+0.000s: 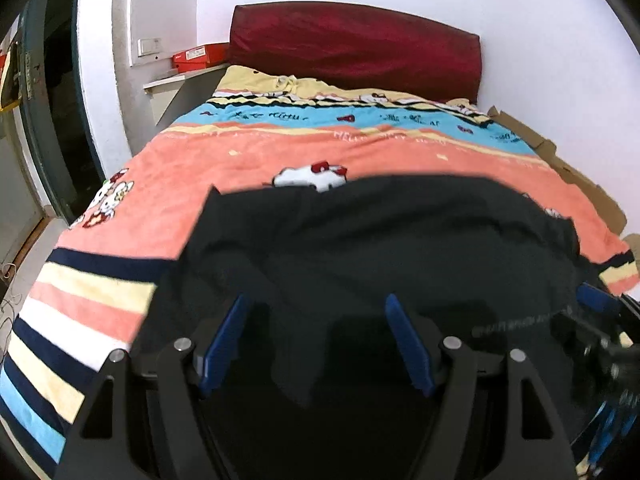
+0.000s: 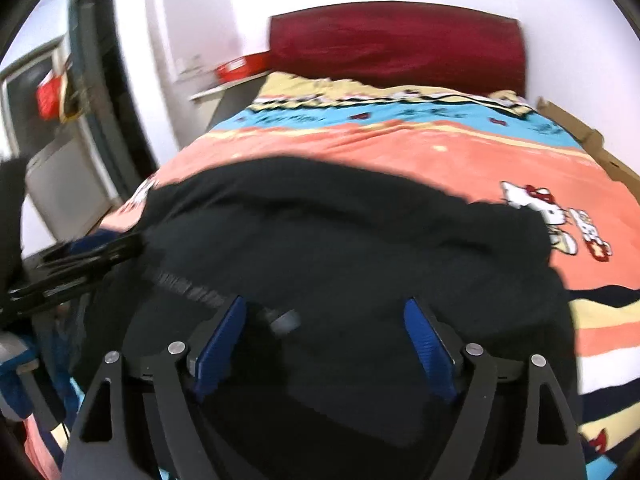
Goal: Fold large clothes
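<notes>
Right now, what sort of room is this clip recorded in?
Most likely a bedroom in a home: a bed with a cartoon-print blanket, a dark red headboard against the white wall, and a black garment spread on top for folding.

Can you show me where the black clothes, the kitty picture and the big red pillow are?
black garment [image 1: 400, 240], left wrist view, middle of the cloth.
kitty picture [image 1: 310, 178], left wrist view, the white face on the blanket.
red pillow [image 1: 356, 48], left wrist view, its front middle.
</notes>
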`<state>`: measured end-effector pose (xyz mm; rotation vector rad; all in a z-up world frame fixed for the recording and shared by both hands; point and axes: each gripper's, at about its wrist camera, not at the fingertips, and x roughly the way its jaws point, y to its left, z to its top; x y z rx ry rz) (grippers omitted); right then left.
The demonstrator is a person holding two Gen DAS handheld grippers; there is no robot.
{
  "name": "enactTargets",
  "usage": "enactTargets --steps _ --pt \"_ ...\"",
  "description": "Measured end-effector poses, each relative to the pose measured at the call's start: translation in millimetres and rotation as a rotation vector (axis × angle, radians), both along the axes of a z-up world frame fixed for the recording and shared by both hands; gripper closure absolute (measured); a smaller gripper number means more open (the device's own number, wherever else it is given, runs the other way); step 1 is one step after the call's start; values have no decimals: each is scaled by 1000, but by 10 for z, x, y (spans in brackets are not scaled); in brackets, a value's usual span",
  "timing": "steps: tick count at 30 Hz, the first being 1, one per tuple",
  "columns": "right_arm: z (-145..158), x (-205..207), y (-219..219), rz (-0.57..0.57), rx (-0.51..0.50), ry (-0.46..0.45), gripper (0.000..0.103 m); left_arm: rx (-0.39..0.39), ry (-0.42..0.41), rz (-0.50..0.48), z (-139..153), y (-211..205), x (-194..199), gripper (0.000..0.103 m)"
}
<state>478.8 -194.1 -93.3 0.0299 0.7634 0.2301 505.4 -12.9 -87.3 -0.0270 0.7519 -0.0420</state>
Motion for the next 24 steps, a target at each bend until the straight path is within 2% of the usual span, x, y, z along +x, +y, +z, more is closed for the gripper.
enactTargets --steps 4,8,13,17,24 --pt "-146 -47 -27 -10 -2 -3 20 72 -26 24 -148 -38 -81 32" --pt "-204 -47 -204 -23 -19 13 19 83 -26 46 -234 57 -121 32" --pt "-301 -128 -595 -100 5 51 19 106 -23 61 -243 150 -182 32" --pt "-315 -166 -794 -155 -20 73 19 109 -12 76 -207 173 -228 32" --pt "-180 -272 -753 -187 -47 96 19 111 5 93 -114 201 -335 32"
